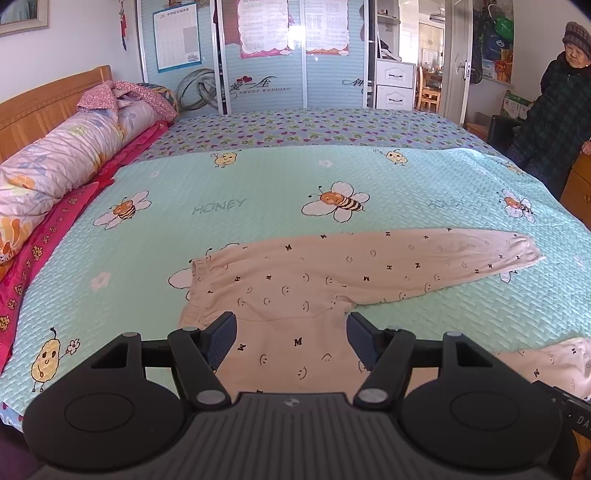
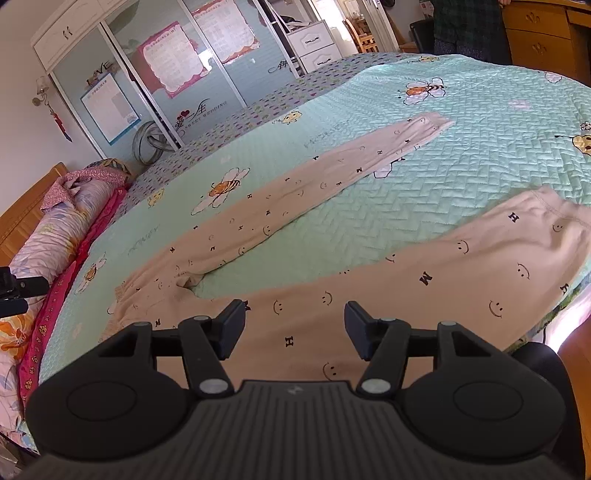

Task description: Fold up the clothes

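Observation:
A pair of cream trousers [image 1: 306, 280] printed with smiley faces and letters lies spread flat on the mint bee-pattern bed cover [image 1: 236, 192], legs apart in a V. My left gripper [image 1: 291, 338] is open and empty, just above the waist and crotch part, the waistband [image 1: 194, 291] to its left. In the right wrist view the trousers [image 2: 258, 221] run away to the upper right. My right gripper [image 2: 294, 330] is open and empty, hovering over the near leg [image 2: 480, 258], whose cuff [image 2: 561, 210] lies at the right.
A rolled floral quilt [image 1: 62, 166] and red bedding lie along the wooden headboard [image 1: 40, 107] at the left. A wardrobe [image 1: 258, 55] stands behind the bed. A person in a dark checked coat [image 1: 554, 110] stands at the far right by a wooden cabinet [image 2: 543, 33].

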